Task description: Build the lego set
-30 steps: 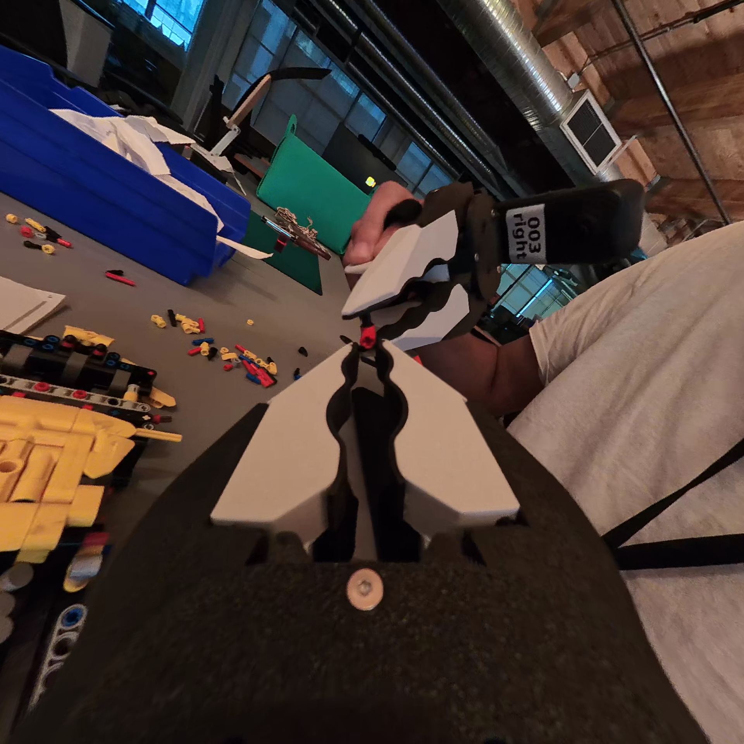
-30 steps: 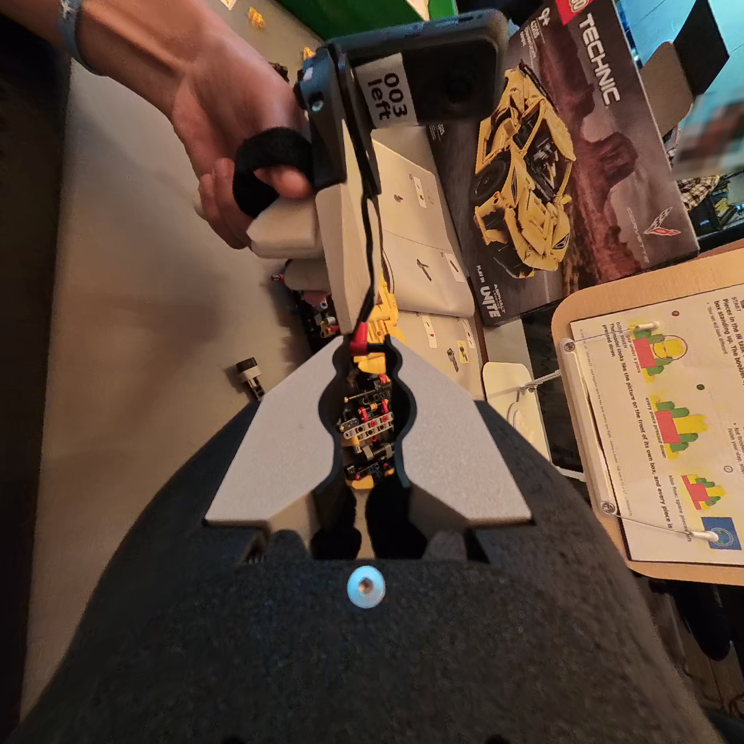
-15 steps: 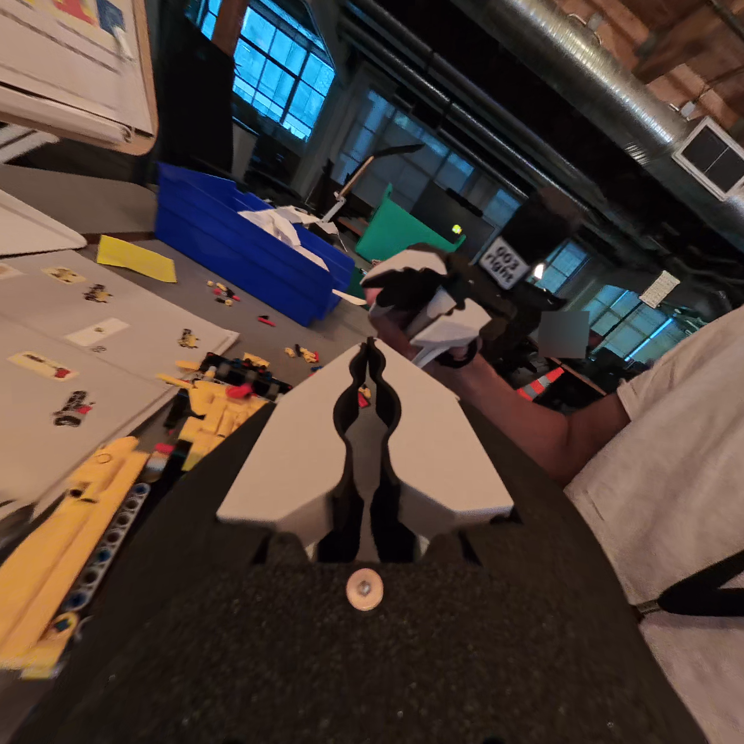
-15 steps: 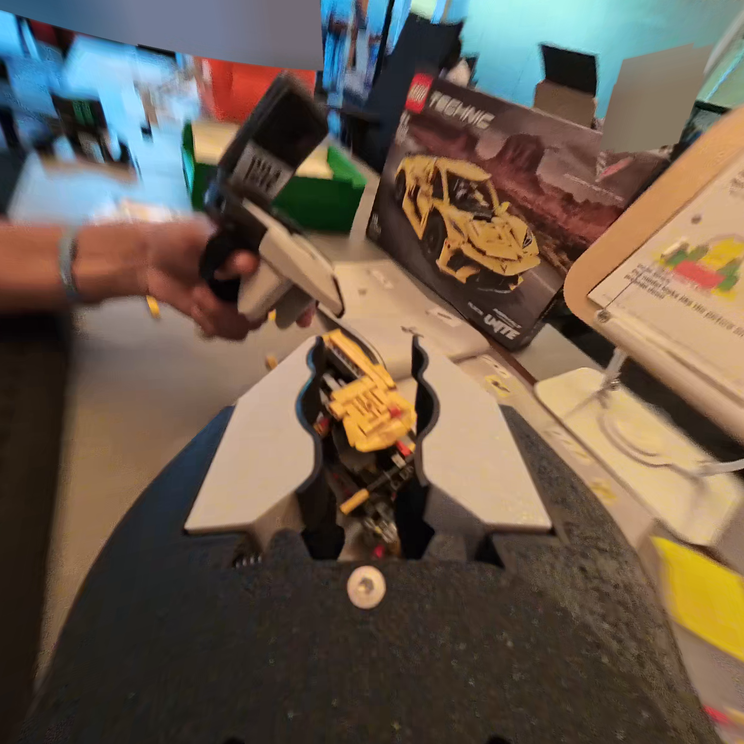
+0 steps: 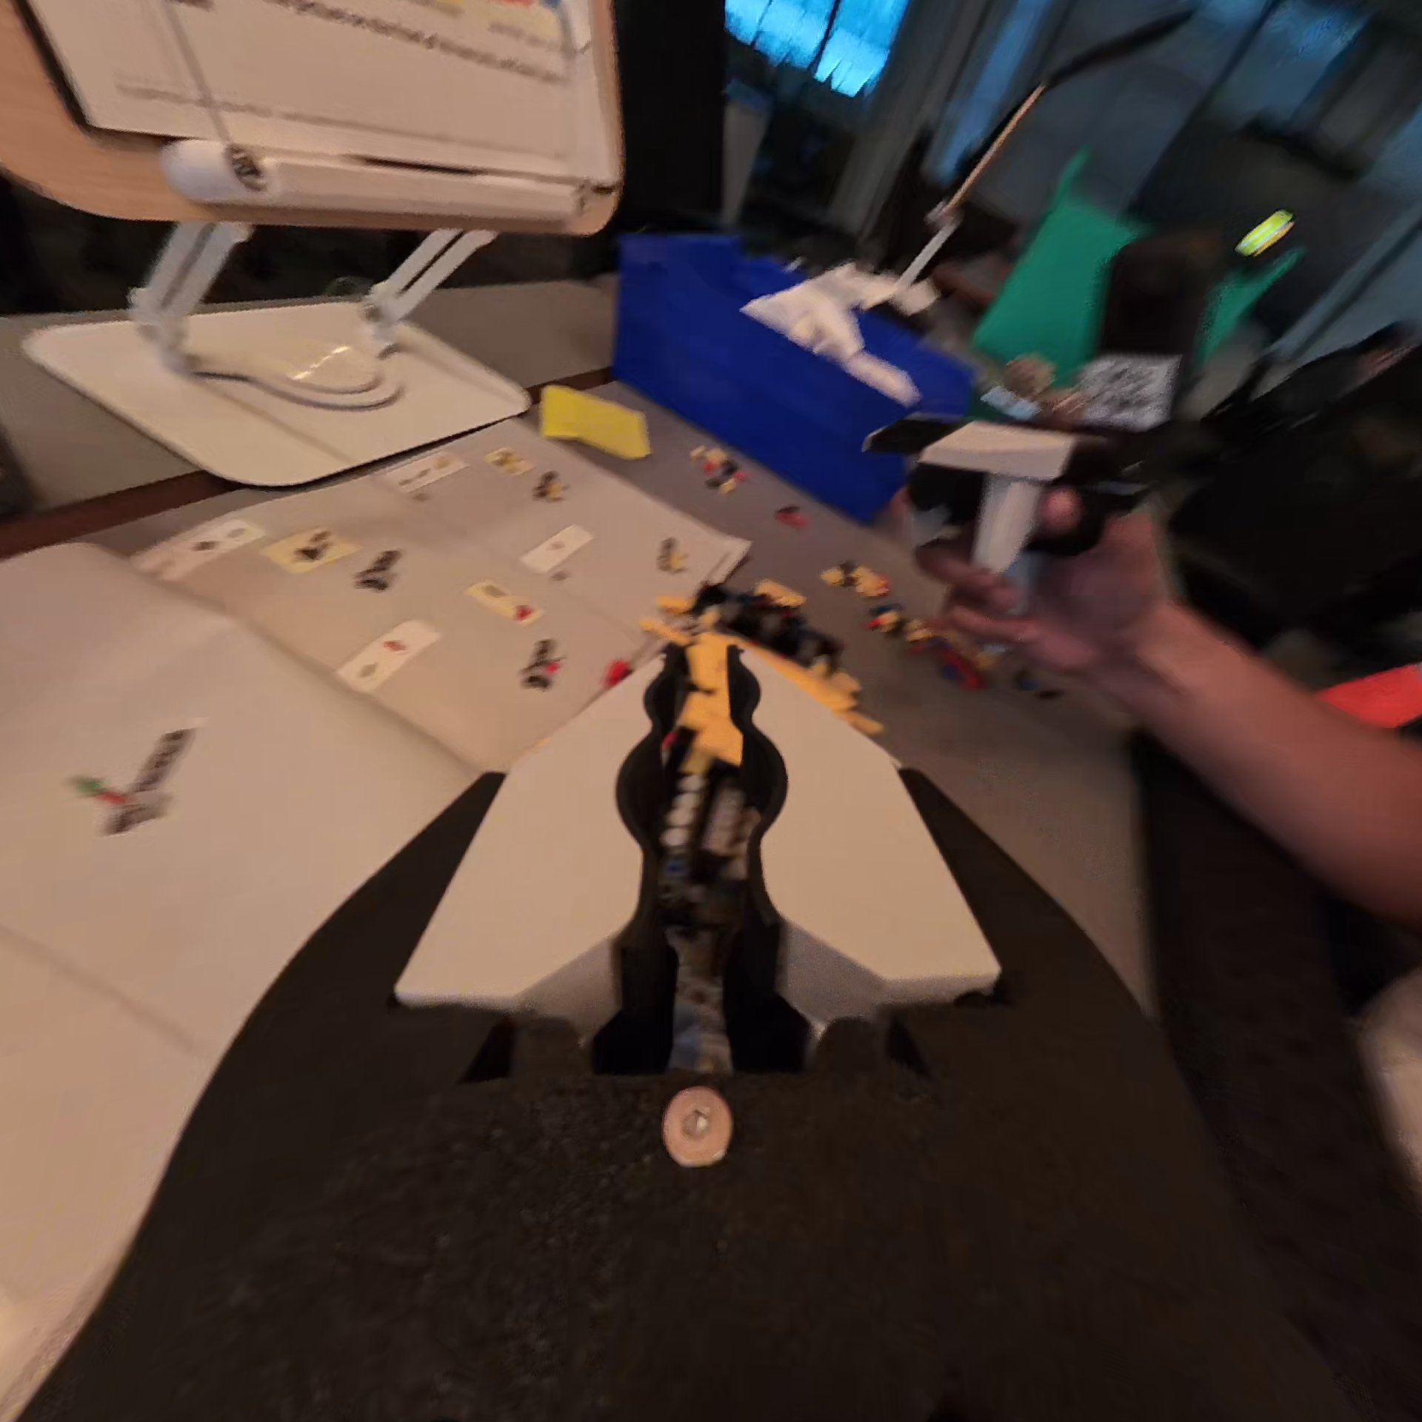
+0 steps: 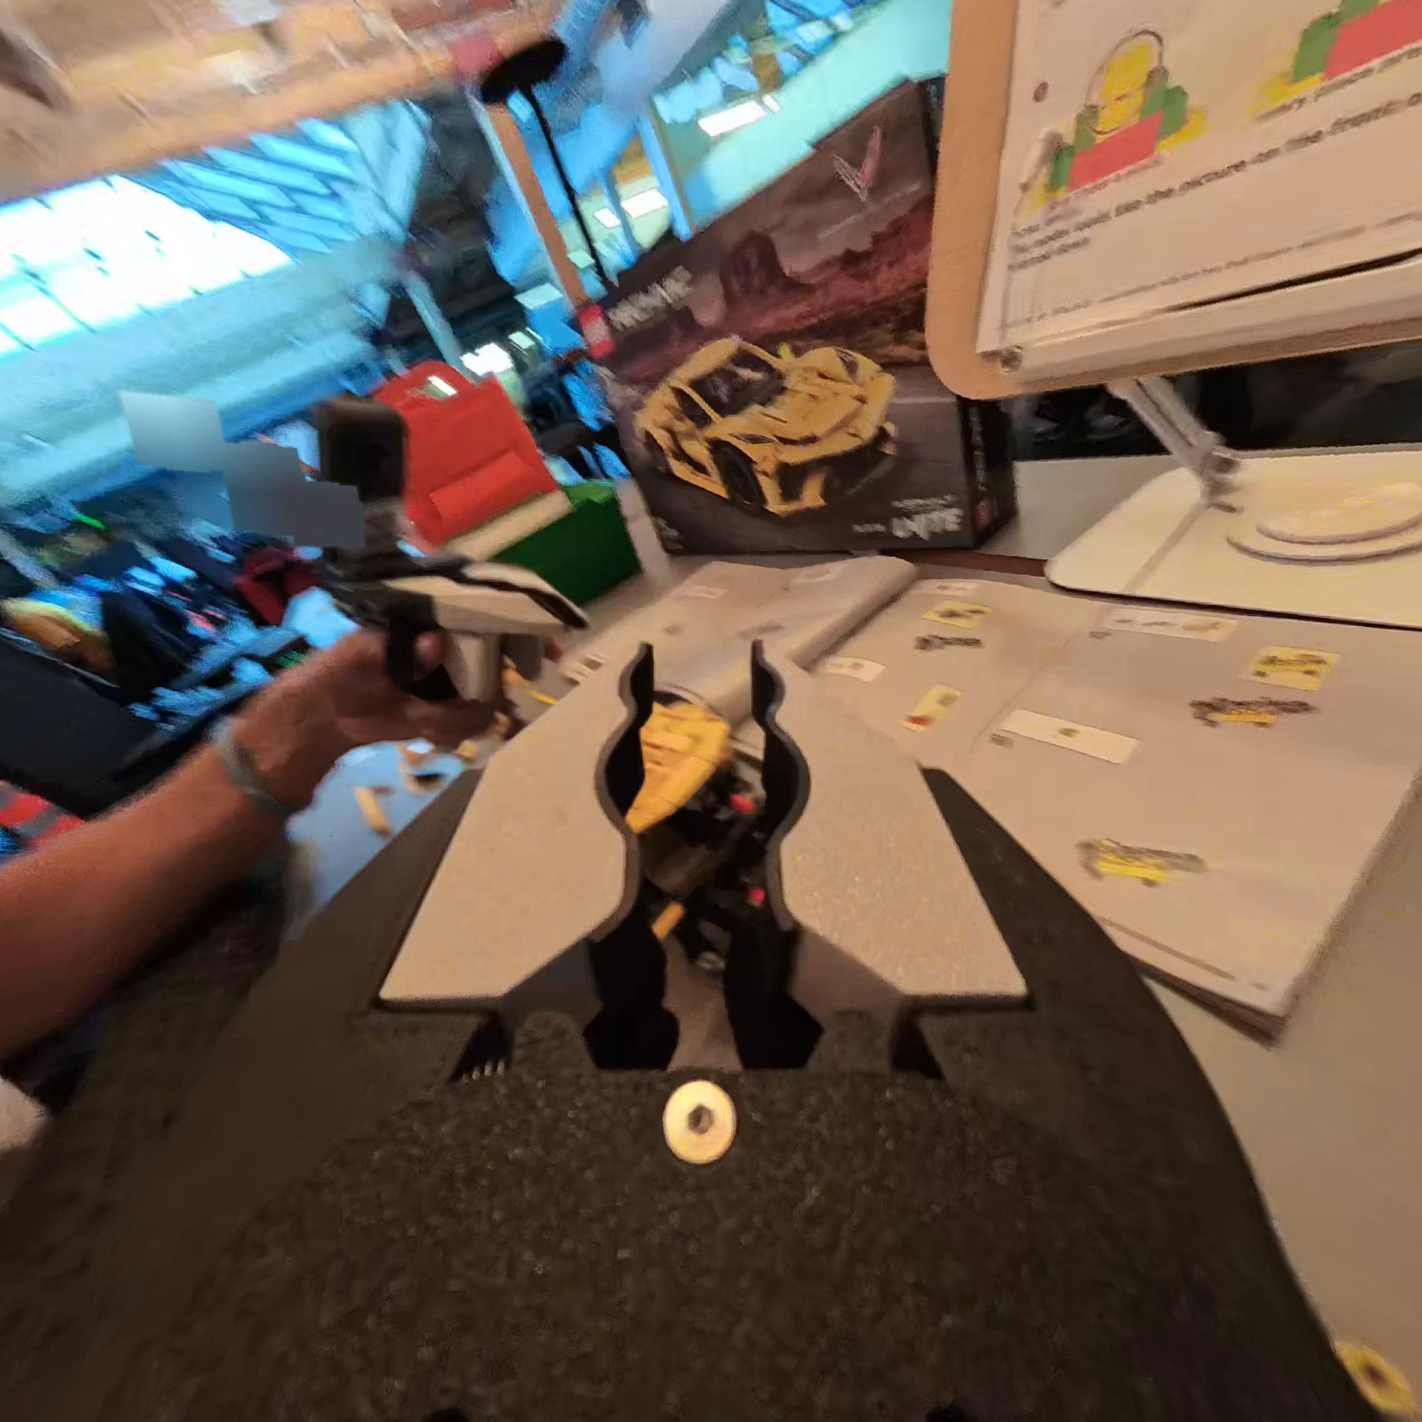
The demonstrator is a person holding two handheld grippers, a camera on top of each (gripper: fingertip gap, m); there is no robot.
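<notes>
Grey tabletop (image 5: 993, 762) holds the half-built yellow car (image 6: 677, 758); both grippers have swung apart from their handover, the left gripper (image 5: 702, 677) nearly together and empty, the right gripper (image 6: 702, 677) apart above the car, ready for another piece.

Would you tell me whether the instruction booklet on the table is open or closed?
Open. The white paper instruction booklet lies spread flat on the grey table, with printed step pictures showing across its facing pages in both wrist views.

From here my left tool (image 5: 702, 662) hides most of the yellow model (image 5: 712, 719); loose pieces (image 5: 935, 654) blur together, and the book stand (image 6: 1154, 192) is cropped.
</notes>
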